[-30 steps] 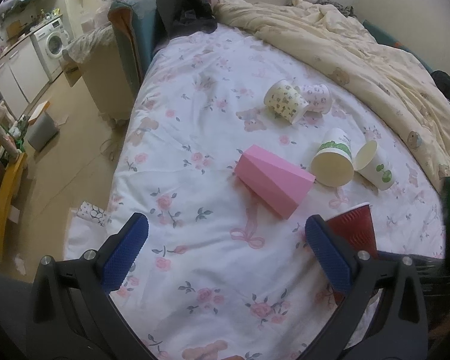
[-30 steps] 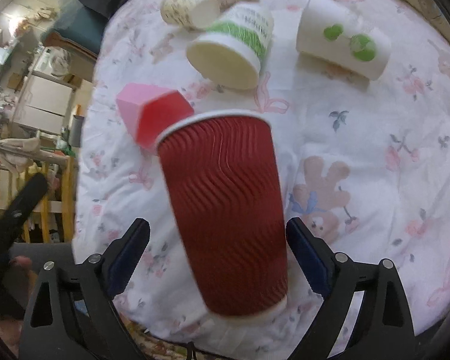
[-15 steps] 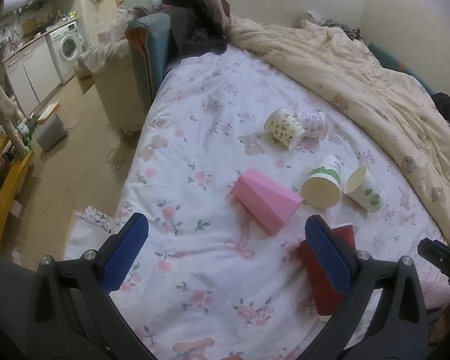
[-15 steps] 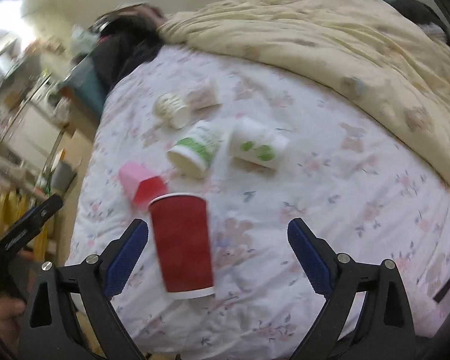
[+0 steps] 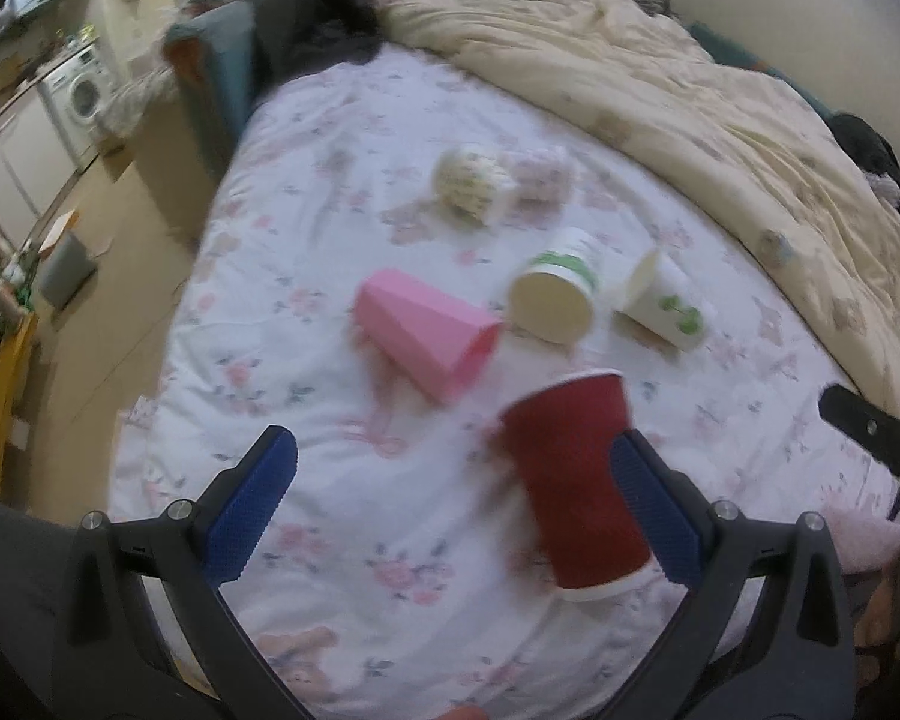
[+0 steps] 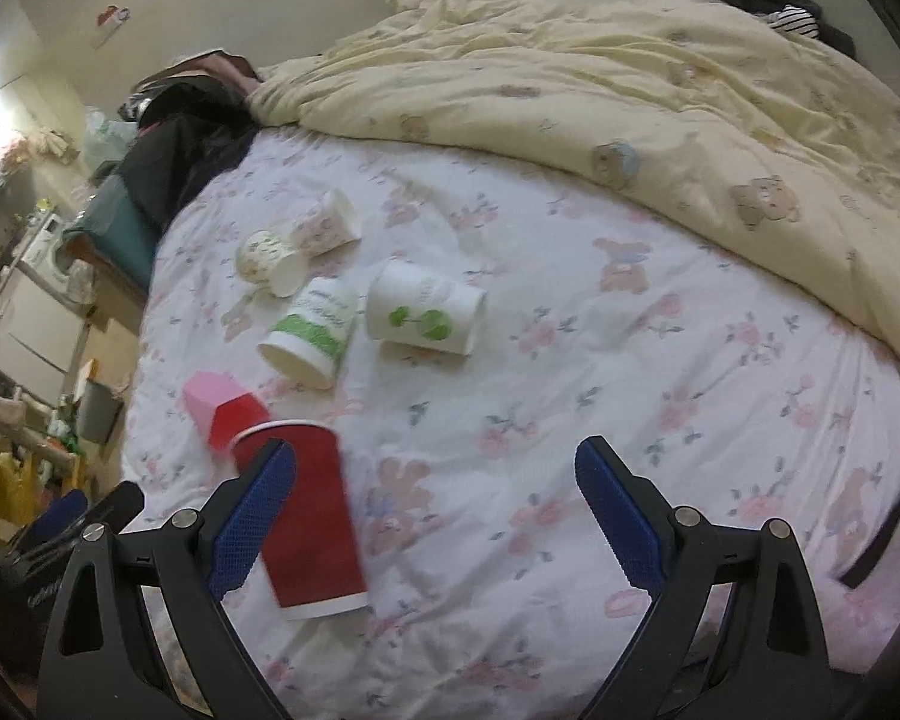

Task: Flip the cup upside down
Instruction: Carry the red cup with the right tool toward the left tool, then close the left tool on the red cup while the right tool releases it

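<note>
Dim, soft indoor light; left wrist view motion-blurred throughout, fisheye corners black, bright glare at nine o'clock in right view.

The ribbed cup (image 5: 576,480) is deep red with a white rim. Beside it lies a plain pink cup (image 5: 426,330). One paper cup (image 6: 313,324) is cream with a green band; another (image 6: 423,315) is white with green dots. The bed sheet (image 6: 600,396) is white with pink flowers and bears. The quilt (image 6: 600,78) is pale yellow with brown bears. The fingers (image 6: 618,516) have blue pads on black frames.
</note>
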Demonstrator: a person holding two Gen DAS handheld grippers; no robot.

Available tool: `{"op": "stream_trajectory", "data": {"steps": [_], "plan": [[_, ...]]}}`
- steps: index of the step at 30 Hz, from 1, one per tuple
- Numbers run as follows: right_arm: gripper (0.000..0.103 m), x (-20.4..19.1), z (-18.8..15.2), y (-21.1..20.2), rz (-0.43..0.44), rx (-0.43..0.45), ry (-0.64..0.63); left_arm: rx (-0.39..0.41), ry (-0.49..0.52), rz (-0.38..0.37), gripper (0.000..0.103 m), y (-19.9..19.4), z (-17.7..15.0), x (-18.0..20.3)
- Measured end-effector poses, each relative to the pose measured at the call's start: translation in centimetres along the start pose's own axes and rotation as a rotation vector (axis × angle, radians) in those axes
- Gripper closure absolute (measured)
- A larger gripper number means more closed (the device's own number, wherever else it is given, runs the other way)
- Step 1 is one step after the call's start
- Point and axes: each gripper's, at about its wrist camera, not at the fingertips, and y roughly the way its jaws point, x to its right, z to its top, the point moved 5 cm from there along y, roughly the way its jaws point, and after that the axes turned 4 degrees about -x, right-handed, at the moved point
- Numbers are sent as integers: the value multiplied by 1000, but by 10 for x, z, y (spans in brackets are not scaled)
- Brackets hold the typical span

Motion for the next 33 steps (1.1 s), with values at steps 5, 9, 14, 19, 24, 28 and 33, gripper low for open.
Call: {"op": "stream_trajectory", "data": {"steps": [5, 9, 14, 19, 24, 28, 33], "plan": [[6, 19, 4, -4, 11, 3, 59, -79, 35, -19, 9, 19, -10, 36], [6, 30, 5, 1, -1, -13, 98, -170, 49, -31, 9, 43, -25, 57], [6, 38, 6, 6, 1, -38, 146, -233, 80, -29, 10, 68, -43, 79], [6, 42, 5, 8, 15, -53, 171, -260, 80, -30, 14, 86, -49, 88], [6, 38, 5, 9, 27, -58, 165, -266, 94, -27, 20, 91, -52, 90], [6, 36, 6, 9, 29, -59, 158, -270, 77, -38, 32, 95, -50, 84], [6, 35, 5, 11, 28, -64, 156, -265, 67, -87, 35, 88, -44, 73]]}}
